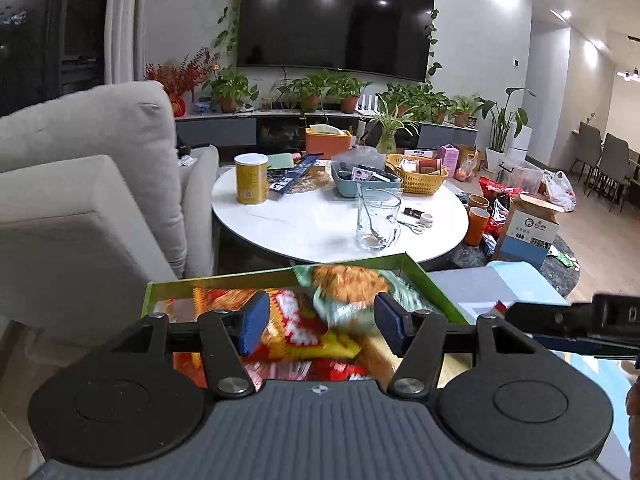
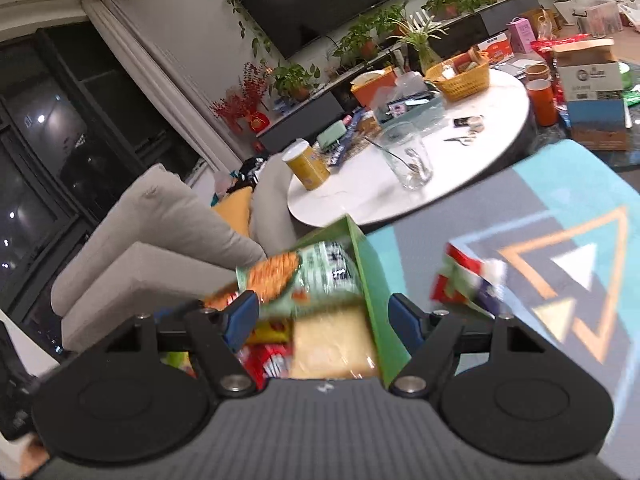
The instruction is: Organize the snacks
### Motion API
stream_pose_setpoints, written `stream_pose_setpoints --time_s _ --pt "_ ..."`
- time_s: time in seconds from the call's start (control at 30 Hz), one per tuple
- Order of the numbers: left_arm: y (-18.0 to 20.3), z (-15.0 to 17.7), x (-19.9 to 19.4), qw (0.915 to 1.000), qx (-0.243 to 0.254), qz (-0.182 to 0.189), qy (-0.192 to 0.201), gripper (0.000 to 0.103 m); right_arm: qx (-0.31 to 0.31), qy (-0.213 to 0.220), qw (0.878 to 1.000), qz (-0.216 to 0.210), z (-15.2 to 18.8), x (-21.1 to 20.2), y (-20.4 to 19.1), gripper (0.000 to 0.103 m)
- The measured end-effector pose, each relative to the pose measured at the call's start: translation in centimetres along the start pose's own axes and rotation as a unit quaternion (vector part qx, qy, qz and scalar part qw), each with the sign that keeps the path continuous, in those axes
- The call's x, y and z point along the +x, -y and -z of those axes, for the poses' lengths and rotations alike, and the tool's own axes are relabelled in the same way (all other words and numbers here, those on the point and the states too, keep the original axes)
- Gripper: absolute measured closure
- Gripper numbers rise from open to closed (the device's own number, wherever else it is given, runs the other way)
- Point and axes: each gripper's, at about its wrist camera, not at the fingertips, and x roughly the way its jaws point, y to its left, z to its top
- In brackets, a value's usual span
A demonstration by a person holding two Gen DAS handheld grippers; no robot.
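White round table (image 1: 304, 228): glass mug (image 1: 376, 220), yellow canister (image 1: 250, 178); grey sofa (image 1: 80, 168) beside.

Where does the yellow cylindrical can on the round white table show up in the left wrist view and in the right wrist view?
Left wrist view: the yellow cylindrical can stands upright at the left edge of the round white table, above centre-left.
Right wrist view: the can appears tilted, centre frame, again at the table's left edge.
Shared landmark: the clear glass mug with a spoon.
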Motion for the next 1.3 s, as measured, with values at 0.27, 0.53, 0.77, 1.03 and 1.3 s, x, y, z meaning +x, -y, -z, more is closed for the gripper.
stream_pose_setpoints --time_s 0.27,0.53,0.77,1.03,1.3 --pt "-0.5 2.0 -4.5 0.9996 -0.010 -0.024 0.007 0.042 -0.035 -0.014 0.999 0.000 2.7 -2.3 -1.0 0.037" --pt "-0.3 4.4 -8.2 0.9987 -0.008 -0.049 0.002 0.038 -0.073 -0.031 0.997 -0.006 5.5 -3.2 -2.8 0.037" --pt "-0.3 6.3 -10.0 0.9981 -0.007 -0.061 -0.010 0.037 -0.091 -0.046 0.995 -0.008 7.5 -3.7 -3.6 0.037" --pt "-1.6 8.5 -11.2 0.9965 -0.023 -0.076 -0.025 0.035 -0.101 -0.064 0.993 -0.002 9.5 -3.5 -3.9 0.037" --pt "-3.2 11.3 -10.7 0.9934 -0.039 -0.087 -0.064 0.035 -0.110 -0.077 0.991 0.006 10.8 -2.9 -4.2 0.036"
